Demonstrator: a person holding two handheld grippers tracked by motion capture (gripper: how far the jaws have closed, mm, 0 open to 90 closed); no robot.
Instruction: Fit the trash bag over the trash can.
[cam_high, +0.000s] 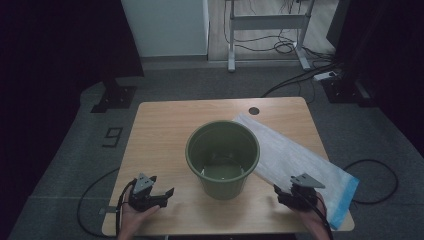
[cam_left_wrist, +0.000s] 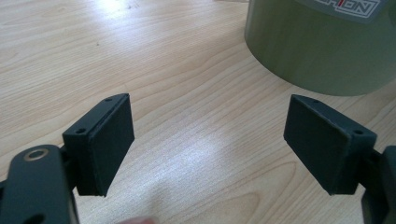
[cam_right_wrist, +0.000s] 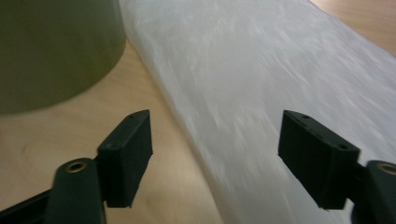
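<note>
Approach step, I'd judge: bin (cam_high: 223, 159) at table centre, bag (cam_high: 300, 165) flat at its right, touching. Right gripper (cam_right_wrist: 215, 158) spread over bag's near end; left gripper (cam_left_wrist: 210, 149) spread, empty, bin's near-left. Next: right needs to drop & pinch bag edge.

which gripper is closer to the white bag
Right. The right gripper hovers open at the near edge of the white bag; the left gripper sits across the table, beyond the green bucket.
</note>
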